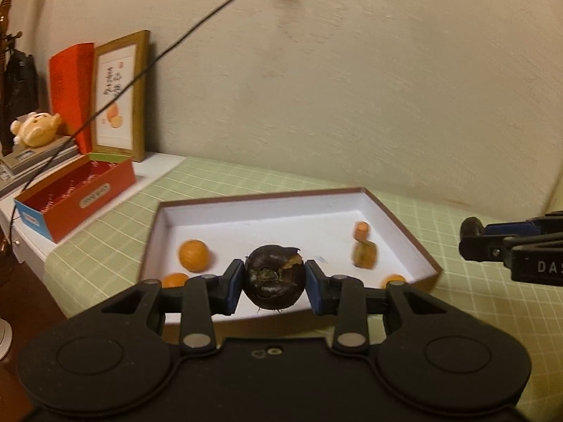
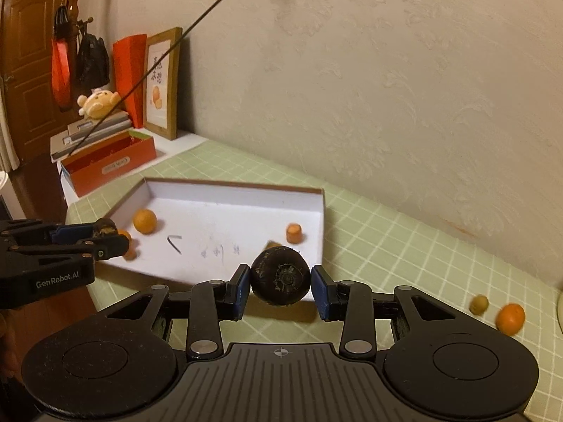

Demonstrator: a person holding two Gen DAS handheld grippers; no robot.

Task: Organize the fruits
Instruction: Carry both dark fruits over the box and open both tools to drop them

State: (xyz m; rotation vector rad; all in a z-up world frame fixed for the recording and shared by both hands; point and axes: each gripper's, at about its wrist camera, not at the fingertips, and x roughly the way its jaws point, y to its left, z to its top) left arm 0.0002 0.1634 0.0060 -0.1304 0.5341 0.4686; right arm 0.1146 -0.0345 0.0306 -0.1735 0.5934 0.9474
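Left gripper (image 1: 274,286): narrowly parted, blue pads clamped on a dark round fruit (image 1: 274,277).
Right gripper (image 2: 280,288): likewise clamped on a second dark fruit (image 2: 280,276).
Markings: "GenRobot.AI" is read on the left gripper body in the right wrist view.
Fruit location: both are held over the near edge of the white tray (image 2: 318,218).
Tray contents: oranges (image 2: 144,221).

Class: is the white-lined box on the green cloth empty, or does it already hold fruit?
Not empty. The box holds orange fruits and orange pieces on its white floor.

Black left claw (image 1: 274,282), blue pads, silver rivets, black right claw (image 2: 280,287), ribbed base
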